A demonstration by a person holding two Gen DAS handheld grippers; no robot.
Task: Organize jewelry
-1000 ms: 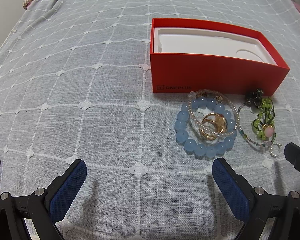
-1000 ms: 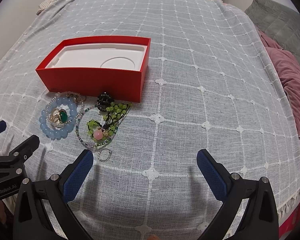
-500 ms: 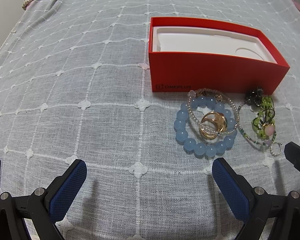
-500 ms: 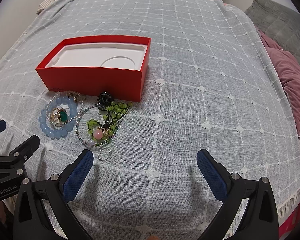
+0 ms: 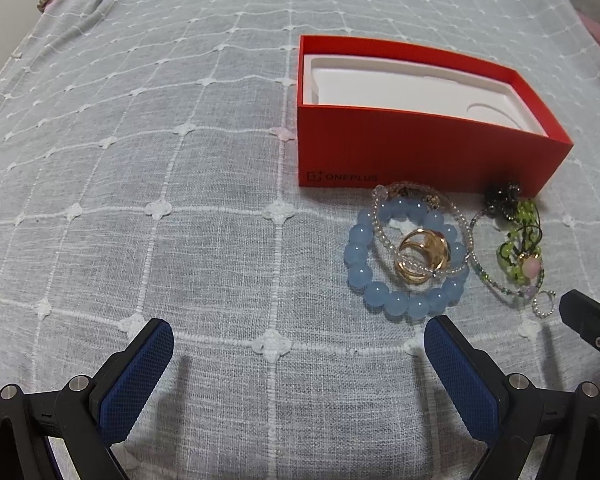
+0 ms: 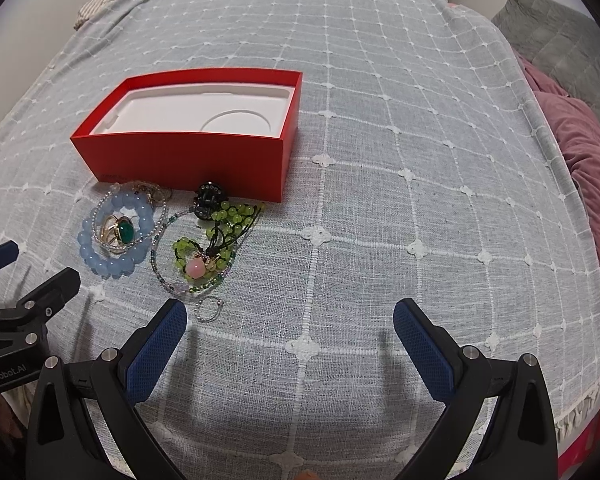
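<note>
red box [image 6: 188, 160] sits open on the bedspread [image 6: 380, 160], white insert [image 6: 204, 112] bare, nothing in it yet. its long side faces the jewelry pile, so each piece has only a short lift over the near wall; judged to be the target container.

jewelry lies just in front of that wall, all on the cloth:
- blue bracelet [image 5: 380, 296], a closed loop lying flat, with the gold ring [image 5: 422, 260] resting inside it. green stone of the ring visible in the right view only.
- clear bead strand [image 5: 380, 220] draped across the blue bracelet and over the ring, touching both.
- green bead cord [image 6: 224, 220] with a pink bead [image 6: 196, 268], tangled with a thin bead chain [image 6: 160, 268]; black clip [image 6: 209, 198] at the box wall.
- small ring [image 6: 209, 308] nearest the right gripper, apart from the tangle.

overlap matters: lifting the bracelet would probably drag the clear strand and ring along.

left gripper [image 5: 300, 364]: fingers spread wide, empty, low over the cloth, aimed forward; right pad [image 5: 456, 364] just short of the blue bracelet.

right gripper [image 6: 290, 344]: also wide, empty, low, pointing past the pile's right side; left pad [image 6: 158, 348] near the small ring.

judgement: no piece grasped, task at its start.
</note>
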